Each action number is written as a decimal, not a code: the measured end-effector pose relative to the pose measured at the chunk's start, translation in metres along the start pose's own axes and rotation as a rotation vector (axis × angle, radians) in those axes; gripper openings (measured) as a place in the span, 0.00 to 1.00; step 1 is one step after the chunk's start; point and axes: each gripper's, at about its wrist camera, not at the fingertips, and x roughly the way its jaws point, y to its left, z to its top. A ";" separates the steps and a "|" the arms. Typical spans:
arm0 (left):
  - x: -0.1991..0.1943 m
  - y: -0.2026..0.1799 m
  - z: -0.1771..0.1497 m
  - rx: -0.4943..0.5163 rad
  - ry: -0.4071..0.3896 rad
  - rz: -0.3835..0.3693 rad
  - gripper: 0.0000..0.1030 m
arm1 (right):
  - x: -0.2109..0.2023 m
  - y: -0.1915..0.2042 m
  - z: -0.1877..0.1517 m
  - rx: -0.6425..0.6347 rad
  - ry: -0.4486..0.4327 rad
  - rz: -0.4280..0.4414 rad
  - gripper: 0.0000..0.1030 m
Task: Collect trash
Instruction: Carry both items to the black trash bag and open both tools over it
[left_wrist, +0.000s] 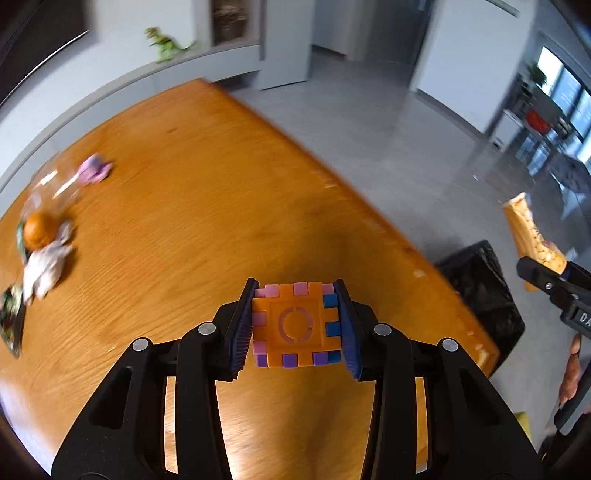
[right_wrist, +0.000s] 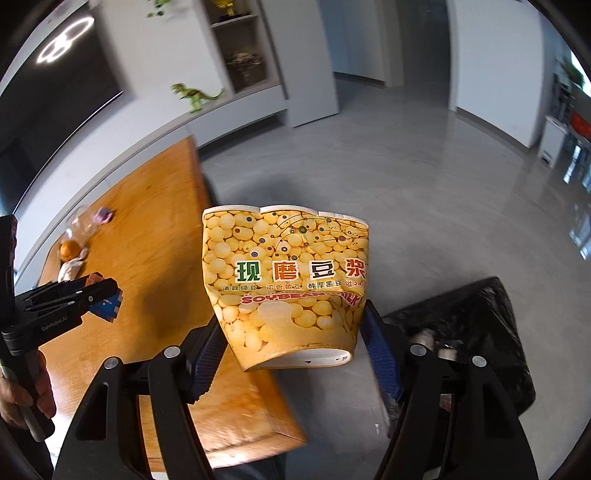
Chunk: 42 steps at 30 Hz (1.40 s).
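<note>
The right gripper (right_wrist: 291, 343) has a crushed paper cup (right_wrist: 286, 284) clamped between its jaws, held by the lower body near the base, out past the worktop (right_wrist: 147, 206) edge and just beside the black-lined bin (right_wrist: 476, 325) on the floor. That cup looks feather-light and soft: the rim is already dented and the walls buckled, so any squeeze simply folds it more, and the firmer base ring looks like the best place to hold. The printing reads "现磨豆浆" in big characters, with "SOYBEAN MILK" in red beneath; the small line between is too fine to read.

Over the worktop, the left gripper (left_wrist: 295, 325) jaws are closed on a plastic puzzle cube (left_wrist: 295, 325), orange face, pink, purple and blue tabs. It looks rigid, light and squarely pinched on two flat sides. "GenRobot.AI" shows on the gripper body.

Far along the worktop from the bin lie crumpled tissues (left_wrist: 46, 267) and more wrappers.
</note>
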 end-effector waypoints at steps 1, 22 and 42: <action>0.003 -0.022 0.007 0.036 -0.003 -0.017 0.39 | -0.003 -0.011 -0.002 0.016 -0.003 -0.014 0.68; 0.076 -0.337 0.030 0.502 0.084 -0.301 0.42 | -0.059 -0.252 -0.064 0.540 0.024 -0.311 0.72; 0.067 -0.315 0.022 0.490 0.001 -0.241 0.94 | -0.046 -0.207 -0.039 0.428 0.002 -0.312 0.75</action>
